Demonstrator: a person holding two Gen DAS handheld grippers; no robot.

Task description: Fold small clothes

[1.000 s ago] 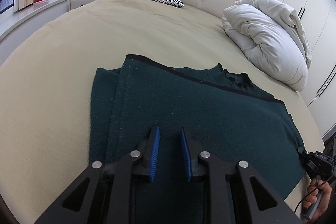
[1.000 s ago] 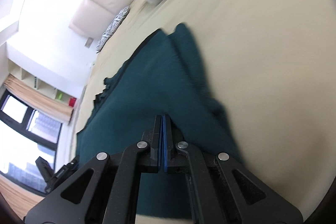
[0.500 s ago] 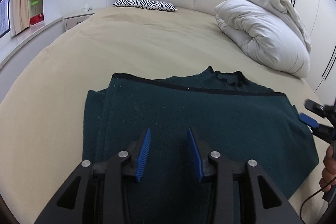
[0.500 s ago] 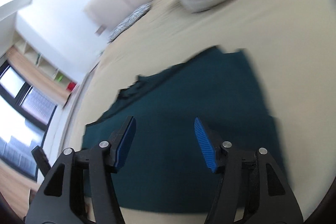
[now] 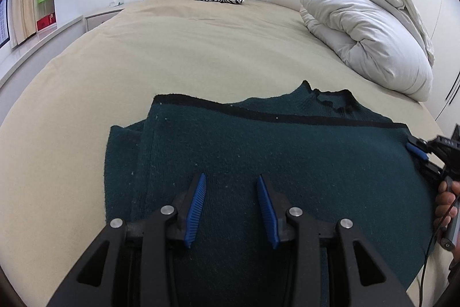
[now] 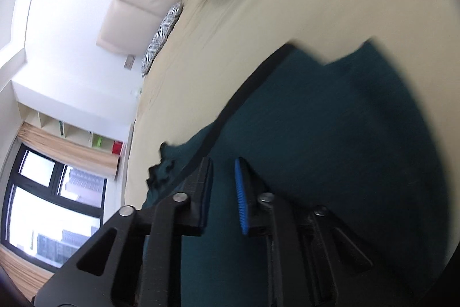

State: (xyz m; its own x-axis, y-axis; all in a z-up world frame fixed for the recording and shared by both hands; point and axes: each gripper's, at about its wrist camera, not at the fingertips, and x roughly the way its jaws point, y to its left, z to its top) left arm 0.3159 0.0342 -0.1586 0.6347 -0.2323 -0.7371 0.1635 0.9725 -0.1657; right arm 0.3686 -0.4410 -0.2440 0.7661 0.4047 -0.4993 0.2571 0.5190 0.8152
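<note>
We have a dark green knitted sweater (image 5: 287,163) lying on the beige bed sheet (image 5: 187,53), near the foot of the bed, already doubled over so that a black-trimmed hem (image 5: 258,112) runs across its far edge with the collar (image 5: 330,98) peeking out beyond it. Our left gripper (image 5: 231,206) hovers over the near part of the knit with its jaws apart and nothing between the blue pads. Our right gripper (image 6: 222,192) sits at the garment's right-hand edge, close to the trim; its jaws are closing, a narrow gap is left between them, and in the blurred right wrist view we see cloth behind the gap but cannot tell that any of it is pinched. We judge the sweater to be soft, thick and limp, light enough to lift with one pinch yet prone to sag and drag on the sheet. The fuzzy knit should grip the ribbed pads well, so slipping is less of a worry than stretching. With several layers stacked, a shallow pinch may catch only the top one. We would take hold at the outer edges and corners, biting through all layers, one gripper at each end, so the fold carries over evenly.
</note>
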